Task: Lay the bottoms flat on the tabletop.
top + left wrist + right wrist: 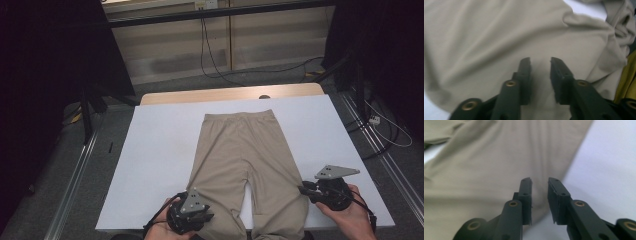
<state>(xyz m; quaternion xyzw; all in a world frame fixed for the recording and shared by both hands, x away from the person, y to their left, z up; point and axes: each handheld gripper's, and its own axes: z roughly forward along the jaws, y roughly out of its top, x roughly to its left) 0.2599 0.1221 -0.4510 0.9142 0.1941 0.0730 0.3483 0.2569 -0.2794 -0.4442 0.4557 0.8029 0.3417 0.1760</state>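
Note:
Beige trousers (245,150) lie flat on the white table top (160,150), waistband at the far end and both legs running toward the near edge. My left gripper (206,218) is at the outer side of the left leg near its hem. In the left gripper view its jaws (540,61) stand a narrow gap apart over the beige cloth (486,37), pinching nothing. My right gripper (304,190) is at the outer edge of the right leg. Its jaws (539,181) are likewise slightly apart above the edge of the cloth (486,170), with bare white table (609,165) to their right.
A wooden strip (200,95) shows beyond the white top's far edge. Cables (215,65) trail on the grey floor behind, and metal rails (75,170) run along both sides. Something yellow (630,80) shows at the right edge of the left gripper view.

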